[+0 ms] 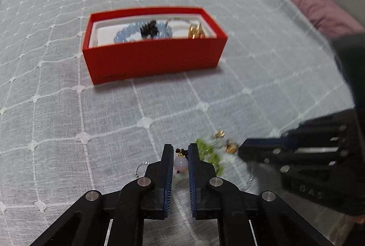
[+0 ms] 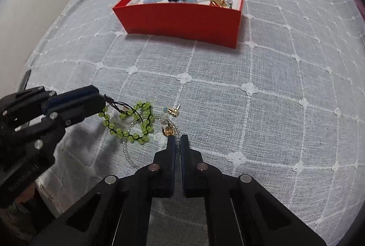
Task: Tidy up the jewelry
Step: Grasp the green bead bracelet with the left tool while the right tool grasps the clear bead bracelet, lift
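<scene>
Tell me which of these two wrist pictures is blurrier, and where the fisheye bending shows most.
Left wrist view: blurrier, with the right gripper and green bead bracelet smeared. Right wrist view: sharper, bracelet beads distinct; the red box has a bowed front edge, the bedspread grid curves outward, and dark vignetting fills the corners.

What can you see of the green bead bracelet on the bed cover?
The bracelet is a loop of small, glossy yellow-green round beads knotted on dark cord. It lies slack and crumpled in a wavy outline on the grey cover, in front of the red box. A clear bead strand crosses it. Its dark cord end runs into the left hand-held gripper, whose fingers stand close about a pale pink bead.
</scene>
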